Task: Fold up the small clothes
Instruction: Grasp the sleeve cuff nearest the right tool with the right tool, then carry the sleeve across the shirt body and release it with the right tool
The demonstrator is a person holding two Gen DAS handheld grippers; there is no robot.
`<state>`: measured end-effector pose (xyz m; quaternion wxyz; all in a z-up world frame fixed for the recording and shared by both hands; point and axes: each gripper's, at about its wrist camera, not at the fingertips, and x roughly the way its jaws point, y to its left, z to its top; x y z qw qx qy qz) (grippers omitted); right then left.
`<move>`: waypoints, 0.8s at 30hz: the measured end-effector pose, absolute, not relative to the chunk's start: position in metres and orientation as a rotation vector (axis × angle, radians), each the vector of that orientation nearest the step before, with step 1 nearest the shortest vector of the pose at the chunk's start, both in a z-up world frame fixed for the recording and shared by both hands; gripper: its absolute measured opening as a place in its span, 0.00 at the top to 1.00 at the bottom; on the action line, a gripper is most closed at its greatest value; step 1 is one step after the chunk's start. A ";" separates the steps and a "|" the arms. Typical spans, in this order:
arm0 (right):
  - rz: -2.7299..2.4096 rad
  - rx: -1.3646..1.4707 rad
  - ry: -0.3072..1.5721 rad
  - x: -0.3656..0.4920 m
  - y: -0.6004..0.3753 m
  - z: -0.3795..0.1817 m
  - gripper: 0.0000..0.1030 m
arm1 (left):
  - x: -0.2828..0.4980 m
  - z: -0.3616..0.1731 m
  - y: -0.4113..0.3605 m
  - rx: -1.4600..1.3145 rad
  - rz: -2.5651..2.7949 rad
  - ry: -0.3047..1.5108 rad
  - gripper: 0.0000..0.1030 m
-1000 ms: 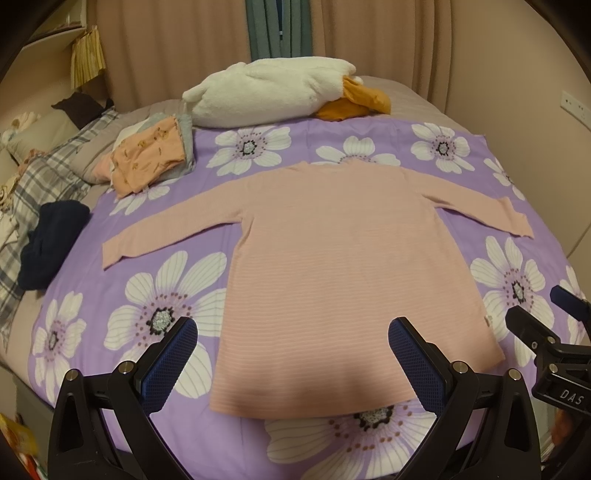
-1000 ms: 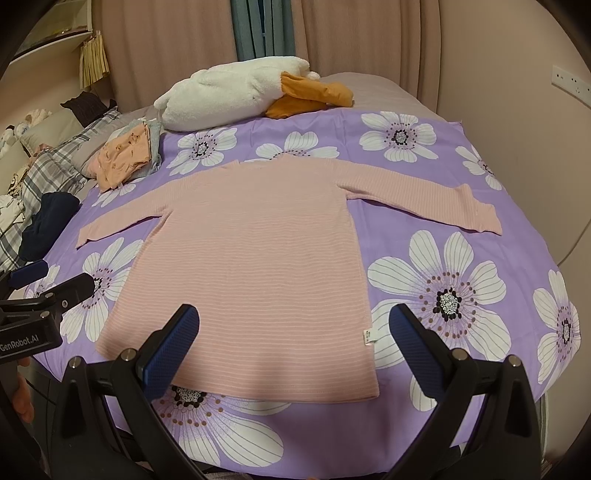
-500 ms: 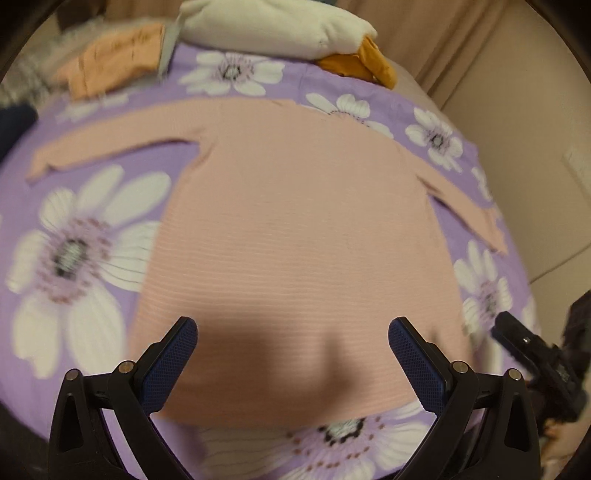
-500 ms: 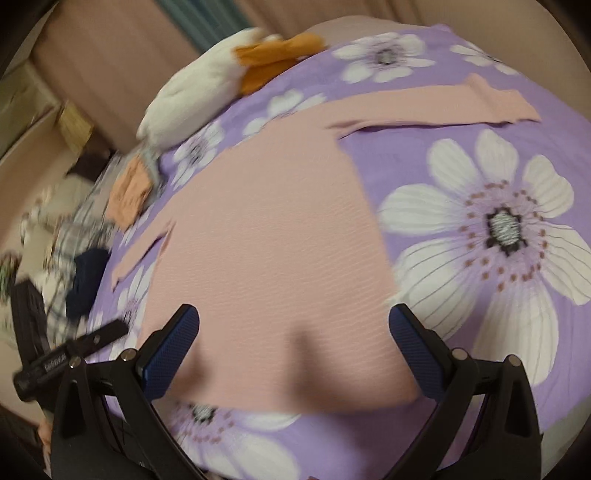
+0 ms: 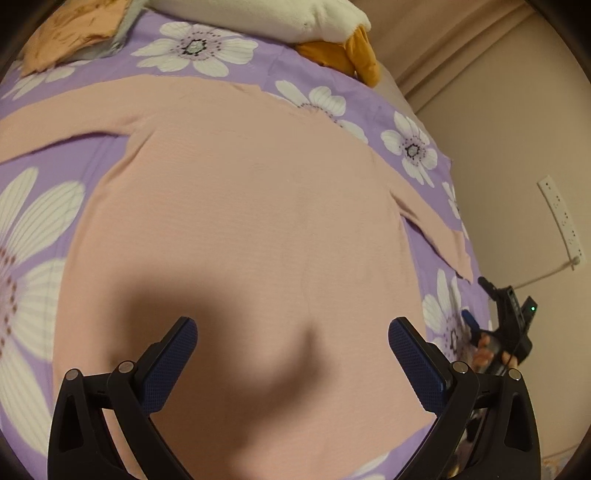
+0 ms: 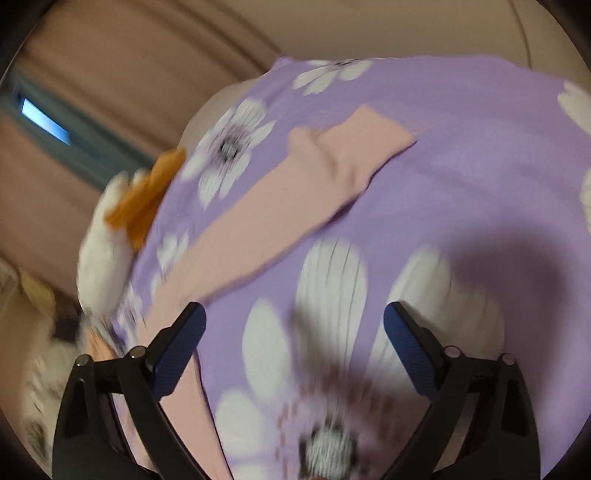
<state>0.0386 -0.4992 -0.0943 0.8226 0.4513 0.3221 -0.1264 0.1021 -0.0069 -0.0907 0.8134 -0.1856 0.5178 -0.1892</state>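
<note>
A pink long-sleeved top (image 5: 251, 229) lies flat and spread out on a purple flowered bedcover (image 5: 33, 221). My left gripper (image 5: 291, 354) is open and empty, low over the lower middle of the top. My right gripper (image 6: 293, 336) is open and empty, over the bedcover (image 6: 480, 155) beside the top's right sleeve (image 6: 295, 199). The right wrist view is blurred. The right gripper also shows in the left wrist view (image 5: 509, 325), past the sleeve's cuff (image 5: 450, 243).
A white plush toy with orange parts (image 5: 332, 33) lies at the far side of the bed. Folded orange clothes (image 5: 74, 29) lie at the far left. A wall with a power strip (image 5: 561, 221) stands close on the right.
Both grippers have moved forward and down toward the bed. The left one is now close over the top's body. The right one swung right toward the right sleeve.
</note>
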 end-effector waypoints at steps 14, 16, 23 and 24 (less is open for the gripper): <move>-0.408 1.141 0.549 0.083 -0.587 -0.118 0.94 | 0.159 -0.089 -0.028 -0.353 -0.375 1.084 0.01; -0.435 1.079 0.551 0.078 -0.588 -0.107 0.94 | 0.166 -0.091 -0.023 -0.350 -0.350 1.091 0.01; -0.425 0.825 0.505 0.082 -0.572 -0.021 0.94 | 0.177 -0.092 0.009 -0.380 -0.251 1.090 0.01; -0.401 0.790 0.503 0.088 -0.565 -0.005 0.94 | 0.178 -0.092 0.015 -0.387 -0.238 1.089 0.01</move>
